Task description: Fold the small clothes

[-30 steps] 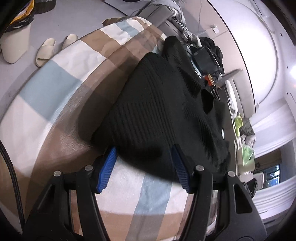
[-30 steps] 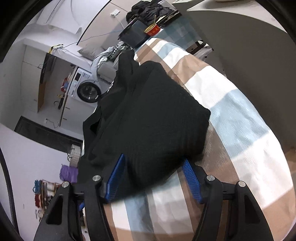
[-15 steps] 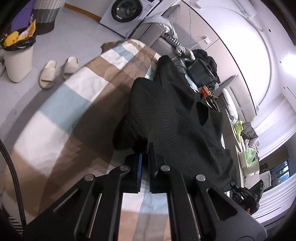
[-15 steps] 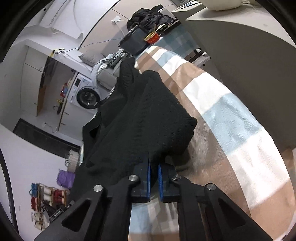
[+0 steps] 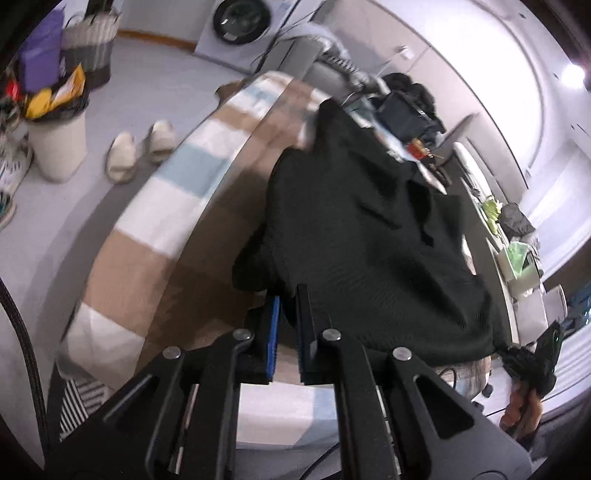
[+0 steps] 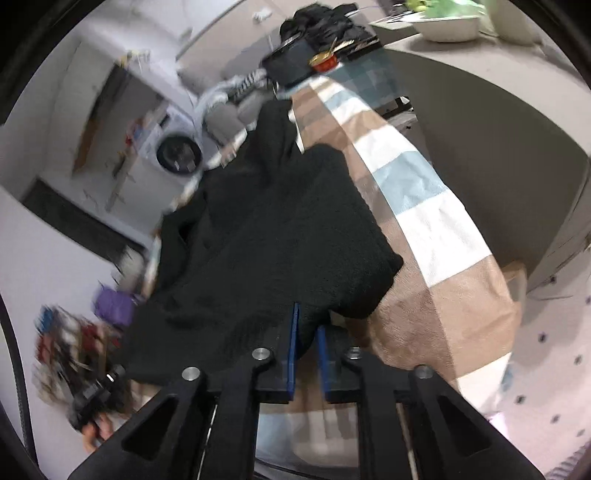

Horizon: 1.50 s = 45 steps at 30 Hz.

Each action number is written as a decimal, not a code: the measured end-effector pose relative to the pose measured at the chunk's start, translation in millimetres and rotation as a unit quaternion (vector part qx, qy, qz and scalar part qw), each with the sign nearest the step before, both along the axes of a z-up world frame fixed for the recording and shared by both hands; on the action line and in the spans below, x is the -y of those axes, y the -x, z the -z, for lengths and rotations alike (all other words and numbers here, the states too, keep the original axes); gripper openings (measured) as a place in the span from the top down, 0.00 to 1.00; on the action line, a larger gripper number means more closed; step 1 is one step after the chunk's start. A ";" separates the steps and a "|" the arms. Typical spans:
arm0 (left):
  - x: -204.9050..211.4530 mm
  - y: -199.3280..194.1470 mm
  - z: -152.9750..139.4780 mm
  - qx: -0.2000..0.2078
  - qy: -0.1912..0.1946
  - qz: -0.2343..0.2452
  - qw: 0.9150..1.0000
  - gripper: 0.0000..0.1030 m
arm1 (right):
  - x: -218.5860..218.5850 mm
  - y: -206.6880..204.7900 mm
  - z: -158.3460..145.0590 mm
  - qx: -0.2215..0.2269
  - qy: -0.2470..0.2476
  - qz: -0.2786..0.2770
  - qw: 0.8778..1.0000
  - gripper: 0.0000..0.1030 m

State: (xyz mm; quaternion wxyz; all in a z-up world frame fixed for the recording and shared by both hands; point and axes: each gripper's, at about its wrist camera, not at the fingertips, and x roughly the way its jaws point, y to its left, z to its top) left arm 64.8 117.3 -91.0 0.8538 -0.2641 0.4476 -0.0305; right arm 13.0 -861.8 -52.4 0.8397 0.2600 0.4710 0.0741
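A black knit garment [image 5: 362,229] lies on a table covered with a brown, white and pale blue checked cloth [image 5: 177,206]. My left gripper [image 5: 288,306] is shut on the garment's near left edge and holds it raised off the cloth. In the right wrist view the same garment [image 6: 273,236] stretches away from me. My right gripper [image 6: 304,325] is shut on its near right edge, also lifted above the checked cloth [image 6: 436,229]. The garment's far end still rests on the table.
Slippers [image 5: 136,151], a white bin [image 5: 59,147] and a washing machine [image 5: 240,22] are on the floor at left. A dark tablet [image 6: 291,62] and a red tin [image 6: 325,62] sit at the table's far end. A counter with a white bowl [image 6: 447,26] is at right.
Both grippers went from open around the garment's near edge to shut on it, then lifted that edge up and away from the cloth.
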 end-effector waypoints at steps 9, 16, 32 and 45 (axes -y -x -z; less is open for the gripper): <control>-41.2 15.9 3.1 -0.006 -0.007 -0.067 0.998 0.31 | 41.5 17.5 -17.1 0.013 0.068 0.058 0.996 0.48; -19.1 -37.8 -15.6 0.023 -0.030 -0.012 0.999 0.11 | 14.5 -21.1 -39.1 0.070 0.080 -0.020 0.994 0.16; 28.3 -172.4 12.7 -0.028 -0.061 0.073 0.995 0.16 | 11.4 -148.7 -11.0 0.016 0.068 -0.102 0.992 0.17; 25.8 -177.4 20.4 -0.013 -0.047 0.094 0.994 0.87 | 16.7 -151.4 -20.1 0.072 0.090 -0.096 0.989 0.93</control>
